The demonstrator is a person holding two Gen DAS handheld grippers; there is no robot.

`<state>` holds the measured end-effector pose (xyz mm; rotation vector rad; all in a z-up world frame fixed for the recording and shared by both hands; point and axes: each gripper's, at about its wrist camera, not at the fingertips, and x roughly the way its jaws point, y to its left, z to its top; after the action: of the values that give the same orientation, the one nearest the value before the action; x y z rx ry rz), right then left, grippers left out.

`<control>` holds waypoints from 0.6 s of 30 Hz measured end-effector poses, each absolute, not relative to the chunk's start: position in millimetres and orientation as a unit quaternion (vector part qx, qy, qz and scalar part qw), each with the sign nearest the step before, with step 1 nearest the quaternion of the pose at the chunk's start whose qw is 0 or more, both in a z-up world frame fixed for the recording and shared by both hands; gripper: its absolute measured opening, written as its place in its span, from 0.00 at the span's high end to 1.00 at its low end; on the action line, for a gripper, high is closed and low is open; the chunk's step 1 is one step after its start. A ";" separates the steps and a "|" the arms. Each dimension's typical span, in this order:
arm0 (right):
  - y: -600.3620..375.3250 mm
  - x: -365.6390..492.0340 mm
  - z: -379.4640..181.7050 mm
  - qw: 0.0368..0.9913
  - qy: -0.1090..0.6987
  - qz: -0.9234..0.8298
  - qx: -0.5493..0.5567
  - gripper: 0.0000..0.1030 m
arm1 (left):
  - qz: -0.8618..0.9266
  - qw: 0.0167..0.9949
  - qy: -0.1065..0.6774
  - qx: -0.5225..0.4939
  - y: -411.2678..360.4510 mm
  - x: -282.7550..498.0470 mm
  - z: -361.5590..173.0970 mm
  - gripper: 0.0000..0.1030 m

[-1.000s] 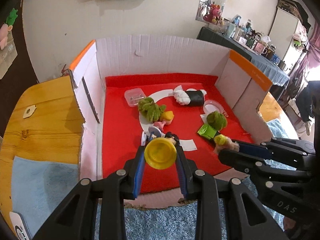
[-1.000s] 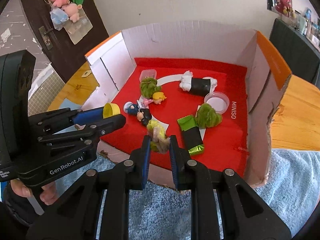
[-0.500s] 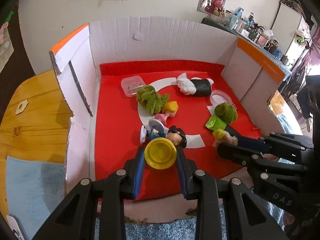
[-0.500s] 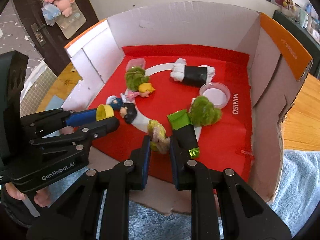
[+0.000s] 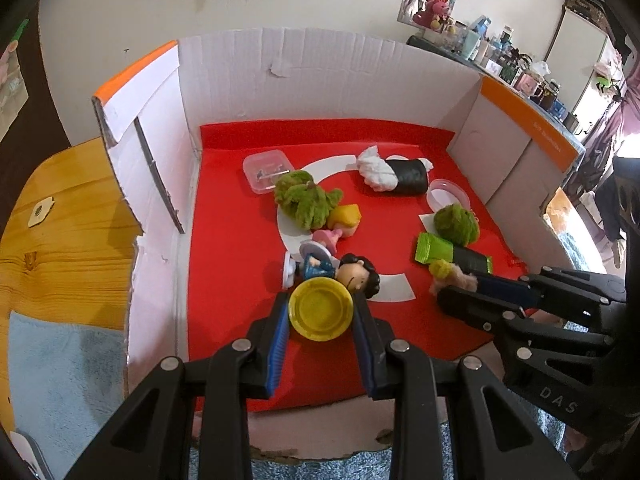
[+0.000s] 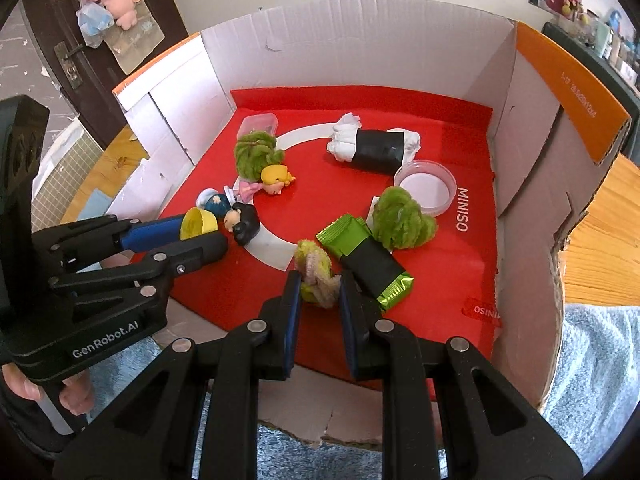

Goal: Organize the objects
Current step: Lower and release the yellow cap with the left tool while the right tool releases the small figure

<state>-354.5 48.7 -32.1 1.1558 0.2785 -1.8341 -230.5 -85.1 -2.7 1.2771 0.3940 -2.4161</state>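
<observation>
Nearest, the left gripper (image 5: 321, 313) has its jaws closed on a round yellow plastic cap (image 5: 321, 309), glossy and shallow like a small dish, held just above the red mat (image 5: 232, 264) at the near side of the cardboard box (image 5: 320, 76). The right gripper (image 6: 319, 286) has its jaws pressed almost together on a small fuzzy toy (image 6: 315, 271), yellow-green and beige, soft like chenille. Only the right wrist view shows the person's fingers (image 6: 76, 400) around the left handle, and the wooden counter (image 6: 600, 220) beside the box.

Just behind the cap lies a dark-haired figurine (image 5: 352, 276) of hard plastic, then a blonde figurine (image 5: 340, 222) touching a shaggy green puff (image 5: 304, 200). Near the toy, a green and black foil packet (image 6: 368, 258) lies flat against a second green puff (image 6: 402, 220). Farther back are a round clear lid (image 6: 426, 188), a white roll with black band (image 6: 374, 146) and a small clear square container (image 5: 266, 170). The left wrist view alone shows a crowded shelf (image 5: 512, 68) in the room behind.
</observation>
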 end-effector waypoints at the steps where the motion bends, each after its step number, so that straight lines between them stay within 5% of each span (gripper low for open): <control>1: 49.3 -354.5 -31.8 0.460 0.112 -0.746 0.469 0.83 | -0.859 0.189 0.140 0.454 -85.2 -230.5 -2.6 0.70; 18: 52.3 -351.9 -27.4 0.457 0.111 -0.752 0.462 0.79 | -0.865 0.204 0.133 0.439 -85.5 -223.4 7.8 0.50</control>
<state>-351.9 52.3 -27.4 1.1378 0.2726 -1.8545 -223.4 -85.5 7.8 1.2251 0.3698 -2.4122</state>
